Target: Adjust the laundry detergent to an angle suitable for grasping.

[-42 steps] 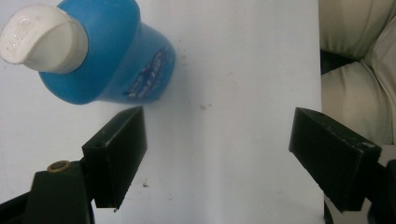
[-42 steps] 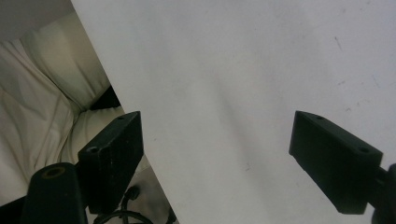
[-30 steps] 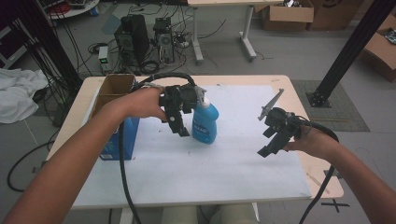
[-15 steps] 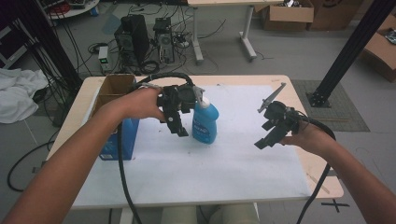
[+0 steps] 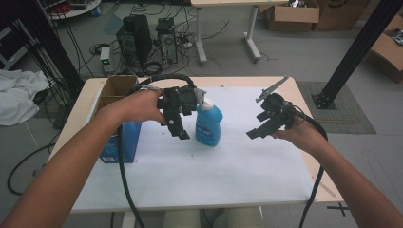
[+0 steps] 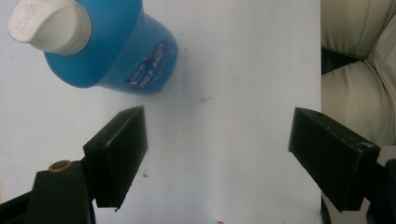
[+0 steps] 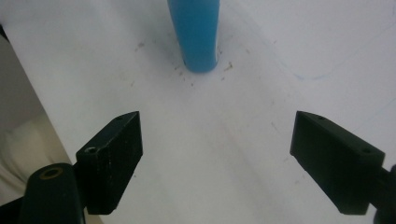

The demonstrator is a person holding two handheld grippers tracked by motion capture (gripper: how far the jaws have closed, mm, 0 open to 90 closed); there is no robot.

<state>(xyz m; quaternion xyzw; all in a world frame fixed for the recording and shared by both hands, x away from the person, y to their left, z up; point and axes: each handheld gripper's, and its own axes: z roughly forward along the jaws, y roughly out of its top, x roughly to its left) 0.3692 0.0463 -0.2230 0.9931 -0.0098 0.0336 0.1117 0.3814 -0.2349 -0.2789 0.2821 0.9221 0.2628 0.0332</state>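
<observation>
The blue spray bottle (image 5: 208,124) stands upright on the white tabletop (image 5: 228,175), and everything here is placed by it; the left hand-held gripper (image 5: 178,127) hangs just beside the bottle on its left, jaws spread wide and empty, and in the left gripper view the bottle (image 6: 112,51) with its white cap sits above and to the left of the gap rather than inside it; the right hand-held gripper (image 5: 260,130) is held well apart from the bottle on its right, its jaws also wide open with nothing between them, and in the right gripper view the bottle's lower body (image 7: 195,35) lies straight ahead beyond the gap; a blue carton (image 5: 116,137) stands farther off to the bottle's left.

The step in hand looks like the approach before a grasp; the next move probably calls for centring one pair of jaws around the bottle's body and closing without tipping it.

Compared with a second ago, the right hand-held gripper has lifted and swung to face the bottle; the left has barely shifted; the bottle has stayed put.
</observation>
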